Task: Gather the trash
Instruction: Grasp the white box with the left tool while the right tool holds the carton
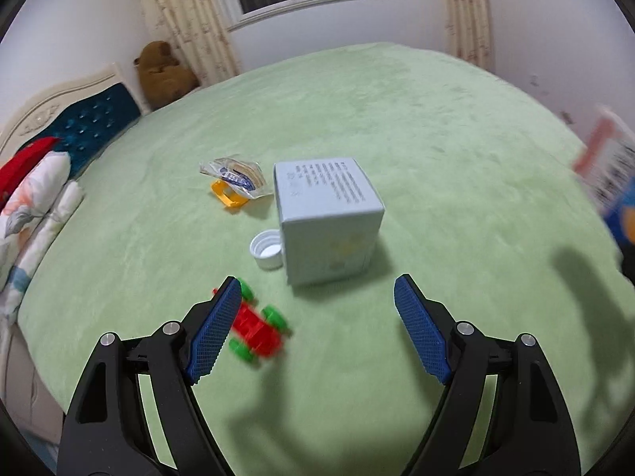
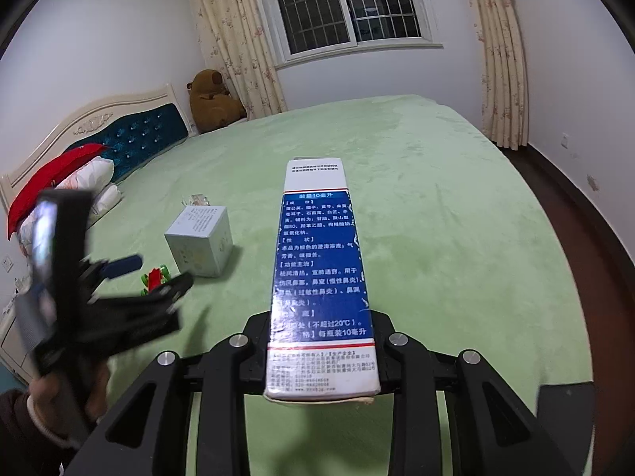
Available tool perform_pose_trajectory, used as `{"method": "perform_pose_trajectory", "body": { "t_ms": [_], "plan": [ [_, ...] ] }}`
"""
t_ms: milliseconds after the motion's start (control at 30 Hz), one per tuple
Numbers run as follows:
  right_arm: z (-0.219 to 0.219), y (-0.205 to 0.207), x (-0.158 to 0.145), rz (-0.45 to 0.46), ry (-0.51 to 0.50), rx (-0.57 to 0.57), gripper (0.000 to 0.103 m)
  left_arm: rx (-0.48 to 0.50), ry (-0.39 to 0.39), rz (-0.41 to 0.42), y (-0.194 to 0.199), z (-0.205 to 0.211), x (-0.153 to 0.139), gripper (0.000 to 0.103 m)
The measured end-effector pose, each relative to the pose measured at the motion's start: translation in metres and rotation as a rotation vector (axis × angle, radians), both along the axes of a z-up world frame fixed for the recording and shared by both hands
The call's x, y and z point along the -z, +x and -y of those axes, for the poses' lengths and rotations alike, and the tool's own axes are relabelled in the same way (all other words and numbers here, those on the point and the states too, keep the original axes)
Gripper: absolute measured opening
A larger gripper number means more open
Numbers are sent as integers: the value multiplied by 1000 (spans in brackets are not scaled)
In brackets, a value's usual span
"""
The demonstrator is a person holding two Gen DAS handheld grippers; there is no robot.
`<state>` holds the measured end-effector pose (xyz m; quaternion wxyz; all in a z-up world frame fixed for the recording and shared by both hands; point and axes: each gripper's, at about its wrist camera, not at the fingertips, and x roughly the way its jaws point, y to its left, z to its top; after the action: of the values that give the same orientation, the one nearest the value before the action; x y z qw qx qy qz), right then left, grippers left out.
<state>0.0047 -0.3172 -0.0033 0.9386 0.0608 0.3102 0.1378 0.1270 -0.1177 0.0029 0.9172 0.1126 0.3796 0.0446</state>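
Observation:
My right gripper [image 2: 321, 331] is shut on a long blue and white medicine box [image 2: 319, 261], held lengthwise above the green bed [image 2: 436, 218]; that box shows blurred at the far right in the left wrist view [image 1: 607, 170]. My left gripper [image 1: 317, 281] is open and empty, hovering just short of a pale blue cube box [image 1: 329, 218]. A white bottle cap [image 1: 266, 253] touches the cube's left side. Behind it lie a clear plastic wrapper [image 1: 234, 176] and a yellow piece [image 1: 227, 195]. A red and green toy car [image 1: 258, 325] lies by the left finger [image 1: 216, 329].
A brown teddy bear [image 2: 214, 103] sits at the bed's far corner by the curtain. Pillows and a red cushion [image 2: 59, 182] lie against the blue headboard [image 2: 135, 142] on the left. Dark floor [image 2: 587, 238] runs along the bed's right edge. A sleeved hand [image 2: 43, 408] holds the left gripper.

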Motion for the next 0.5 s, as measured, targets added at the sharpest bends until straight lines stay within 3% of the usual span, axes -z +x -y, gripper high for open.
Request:
{"method": "perform_pose_trajectory", "body": {
  "t_ms": [300,367,500],
  "plan": [
    [16,-6,6,-4,18,-3,31,-122,118,1,39,23,11,78],
    [15,-4,7,-5,19,-7,31,-139,120,-9,46,22,15,84],
    [12,2,8,-9,23,-16,31,-155,121,-19,62,21,19,84]
  ]
}}
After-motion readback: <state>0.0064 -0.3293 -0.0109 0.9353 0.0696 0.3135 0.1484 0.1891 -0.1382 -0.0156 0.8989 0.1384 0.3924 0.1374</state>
